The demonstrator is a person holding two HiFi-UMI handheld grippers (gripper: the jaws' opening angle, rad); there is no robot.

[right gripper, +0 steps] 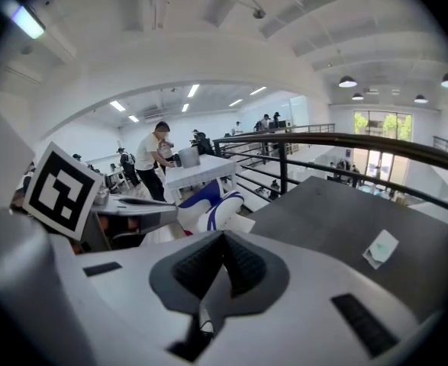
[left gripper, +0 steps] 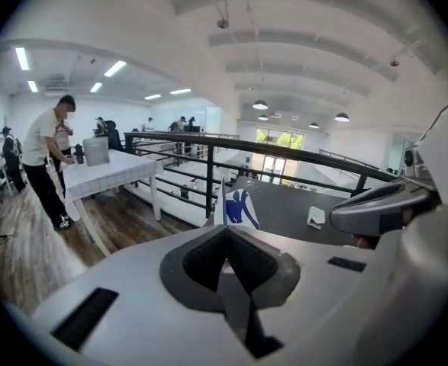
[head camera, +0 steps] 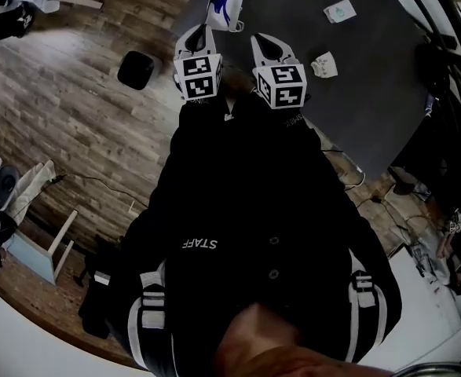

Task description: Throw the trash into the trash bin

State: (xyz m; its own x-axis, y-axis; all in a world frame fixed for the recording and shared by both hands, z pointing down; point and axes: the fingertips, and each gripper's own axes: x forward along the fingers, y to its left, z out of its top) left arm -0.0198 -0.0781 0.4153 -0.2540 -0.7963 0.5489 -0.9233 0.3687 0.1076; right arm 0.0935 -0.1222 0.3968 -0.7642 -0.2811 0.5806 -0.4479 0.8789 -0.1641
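Observation:
A white wrapper with blue print [head camera: 225, 8] sticks out past my left gripper [head camera: 202, 28], which is shut on its edge; the left gripper view shows it rising straight from the closed jaw seam [left gripper: 235, 207]. My right gripper [head camera: 260, 38] is level with the left one and shut. In the right gripper view the wrapper [right gripper: 208, 204] shows just left of and beyond its tip [right gripper: 222, 235]; I cannot tell whether they touch. The black trash bin [head camera: 136, 70] stands on the wood floor, left of and below the left gripper.
Two more white scraps [head camera: 339, 11] [head camera: 323, 65] lie on the dark grey carpet [head camera: 371, 93] to the right. A black railing [left gripper: 208, 147] runs beyond the carpet. A person [left gripper: 44, 166] stands at a white table [left gripper: 109, 170]. Cables and gear line the floor's edges.

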